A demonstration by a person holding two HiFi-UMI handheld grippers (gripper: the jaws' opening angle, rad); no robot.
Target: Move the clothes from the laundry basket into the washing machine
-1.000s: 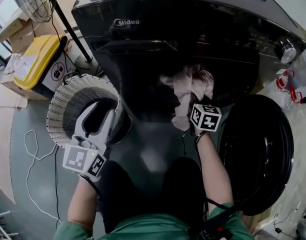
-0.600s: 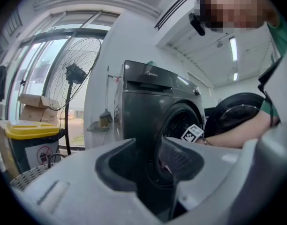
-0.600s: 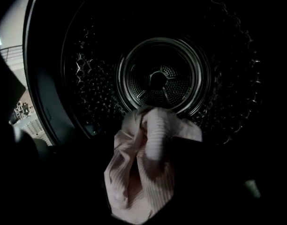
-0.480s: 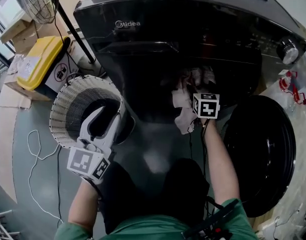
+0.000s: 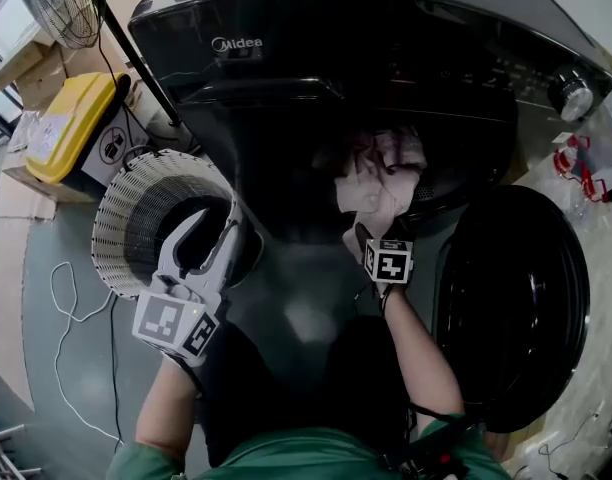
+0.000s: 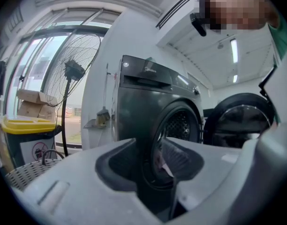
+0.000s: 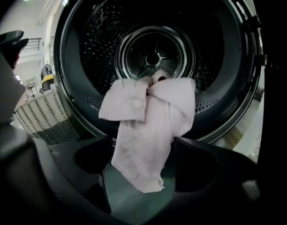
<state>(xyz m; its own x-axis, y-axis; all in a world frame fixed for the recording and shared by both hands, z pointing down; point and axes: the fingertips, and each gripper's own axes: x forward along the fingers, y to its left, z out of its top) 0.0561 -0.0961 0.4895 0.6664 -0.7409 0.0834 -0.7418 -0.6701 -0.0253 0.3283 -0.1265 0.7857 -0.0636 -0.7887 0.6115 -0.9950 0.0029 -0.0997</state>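
A pale pink cloth (image 7: 150,125) lies draped over the lower lip of the washing machine's drum (image 7: 153,55), its tail hanging down outside. In the head view the cloth (image 5: 376,178) shows at the dark machine's (image 5: 286,58) opening. My right gripper (image 7: 143,162) sits just below and in front of the opening; its jaws have just been opening and now stand wide, the cloth's tail hanging loose between them. From the head view the right gripper (image 5: 374,236) is under the cloth. My left gripper (image 5: 208,230) hovers open and empty over the white woven laundry basket (image 5: 136,208).
The round machine door (image 5: 511,308) stands swung open at the right. A yellow-lidded bin (image 5: 71,118), a standing fan (image 5: 61,3) and cardboard boxes crowd the left. A white cable (image 5: 71,298) trails on the floor beside the basket.
The right gripper has dropped down and back from the drum opening and let go of the pink cloth, which now hangs on the drum's lip. The left gripper has stayed over the basket.
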